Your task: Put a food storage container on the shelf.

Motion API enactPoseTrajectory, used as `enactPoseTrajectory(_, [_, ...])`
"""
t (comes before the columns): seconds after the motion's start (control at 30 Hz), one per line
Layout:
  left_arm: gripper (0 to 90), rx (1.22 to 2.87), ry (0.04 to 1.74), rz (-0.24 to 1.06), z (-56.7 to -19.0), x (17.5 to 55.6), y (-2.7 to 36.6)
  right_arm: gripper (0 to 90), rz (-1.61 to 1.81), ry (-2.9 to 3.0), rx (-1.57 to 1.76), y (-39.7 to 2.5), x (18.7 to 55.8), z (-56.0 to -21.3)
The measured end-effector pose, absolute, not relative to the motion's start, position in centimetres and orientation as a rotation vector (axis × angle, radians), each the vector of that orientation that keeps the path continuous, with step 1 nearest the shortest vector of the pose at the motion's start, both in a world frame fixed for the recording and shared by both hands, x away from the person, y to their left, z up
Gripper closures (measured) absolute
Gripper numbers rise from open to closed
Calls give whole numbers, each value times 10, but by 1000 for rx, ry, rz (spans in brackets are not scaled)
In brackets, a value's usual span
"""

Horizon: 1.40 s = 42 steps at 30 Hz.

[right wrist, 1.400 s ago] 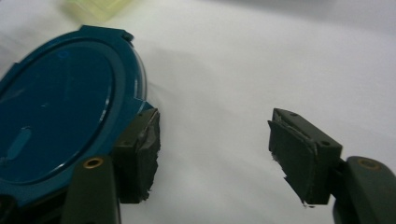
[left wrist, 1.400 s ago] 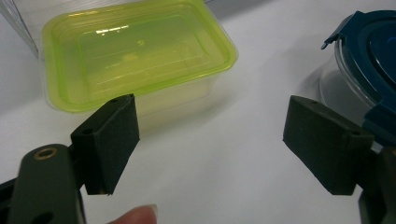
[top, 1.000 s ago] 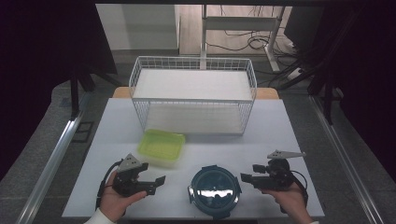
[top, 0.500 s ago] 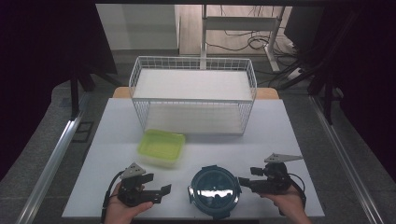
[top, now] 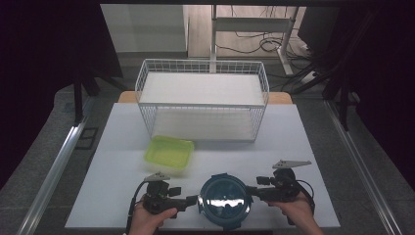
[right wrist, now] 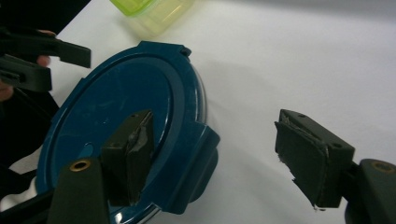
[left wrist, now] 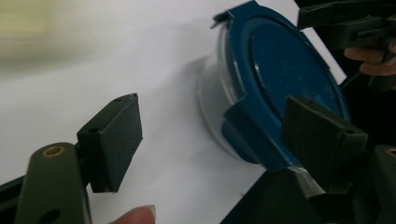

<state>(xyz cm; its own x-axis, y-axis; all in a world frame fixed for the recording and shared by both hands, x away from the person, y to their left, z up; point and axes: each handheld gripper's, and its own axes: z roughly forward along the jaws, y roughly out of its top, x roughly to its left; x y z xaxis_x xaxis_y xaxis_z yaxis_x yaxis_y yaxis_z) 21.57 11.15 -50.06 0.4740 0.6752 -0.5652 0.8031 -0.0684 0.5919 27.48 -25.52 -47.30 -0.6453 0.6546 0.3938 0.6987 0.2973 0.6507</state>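
Blue-lidded round container (top: 224,199) lying flat at the near edge of the white desk (top: 303,147), lid facing up. Being round, it has no long axis; its locking tabs project toward the left tongs, the right tongs, the wire basket (top: 202,98) and the near desk edge. The clear body shows beneath the lid in the left gripper view. A lime-green tray (top: 169,152) sits between the container and the basket, apart from both.

Left tongs (top: 191,200): jaws spread wide and empty, tips just beside the container's left tab. Right tongs (top: 254,192): jaws likewise wide apart and holding nothing, one jaw over the lid's rim near its tab in the right gripper view.

Compared with one second ago, both tongs have closed in on the container from either side; the container and tray have not shifted.
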Motion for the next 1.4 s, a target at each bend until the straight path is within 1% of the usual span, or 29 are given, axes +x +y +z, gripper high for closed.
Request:
enactPoseTrajectory(0.17, [222, 1776, 1242, -264, -505, 217, 99, 269, -1279, -2438, -1283, -255, 275, -475])
enactPoseTrajectory(0.3, [230, 1780, 1233, -311, -508, 218, 92, 261, -1264, -2390, -1277, -255, 278, -480])
enactPoseTrajectory(0.4, [250, 1737, 1234, -387, -512, 219, 90, 256, -1243, -2356, -1266, -253, 279, -484])
enactPoseTrajectory(0.7, [276, 1694, 1248, -459, -519, 221, 91, 257, -1170, -2231, -1239, -245, 281, -496])
enactPoseTrajectory(0.83, [296, 1675, 1242, -510, -522, 222, 91, 280, -1114, -2152, -1246, -242, 282, -503])
enactPoseTrajectory(0.9, [323, 1664, 1239, -532, -524, 222, 90, 296, -1101, -2108, -1258, -242, 284, -505])
enactPoseTrajectory(0.93, [353, 1665, 1238, -545, -524, 222, 89, 319, -1097, -2082, -1274, -244, 285, -505])
enactPoseTrajectory(1.0, [368, 1670, 1249, -534, -525, 221, 87, 331, -1095, -2058, -1287, -245, 285, -506])
enactPoseTrajectory(1.13, [398, 1643, 1275, -557, -525, 222, 88, 357, -1080, -2007, -1316, -248, 287, -507])
enactPoseTrajectory(1.4, [411, 1626, 1296, -564, -525, 223, 87, 378, -1070, -1978, -1349, -249, 287, -507])
